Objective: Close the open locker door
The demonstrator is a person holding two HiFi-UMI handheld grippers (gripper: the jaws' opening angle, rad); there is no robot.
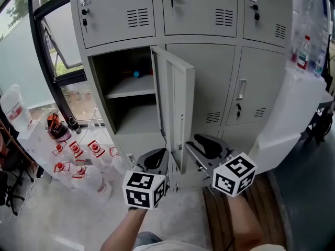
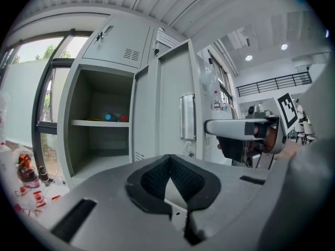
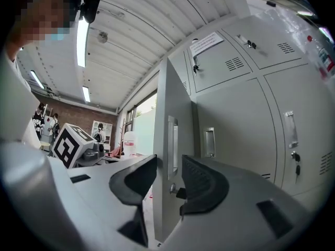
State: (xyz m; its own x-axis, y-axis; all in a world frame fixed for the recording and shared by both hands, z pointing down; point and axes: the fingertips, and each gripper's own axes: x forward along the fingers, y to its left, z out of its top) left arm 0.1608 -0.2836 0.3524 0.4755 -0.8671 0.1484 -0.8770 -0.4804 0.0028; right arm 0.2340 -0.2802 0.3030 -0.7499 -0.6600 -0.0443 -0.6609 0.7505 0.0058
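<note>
The grey locker door (image 1: 175, 109) stands swung out from its open compartment (image 1: 131, 95), edge toward me. My right gripper (image 1: 192, 146) is open, low on the door's free edge. In the right gripper view the door (image 3: 170, 140) runs between its jaws (image 3: 168, 163), with a gap at the right pad. My left gripper (image 1: 152, 158) is shut on nothing and hangs just left of the door's bottom corner. In the left gripper view (image 2: 168, 158) it faces the compartment and the door (image 2: 175, 103). A small blue thing (image 1: 136, 73) lies on the inner shelf.
Closed locker doors (image 1: 251, 88) fill the wall to the right and above. Several red-capped plastic bottles (image 1: 78, 161) stand on the floor at left, under a black-framed window (image 1: 47, 61). A white box-like unit (image 1: 298, 109) with bottles on top stands at right.
</note>
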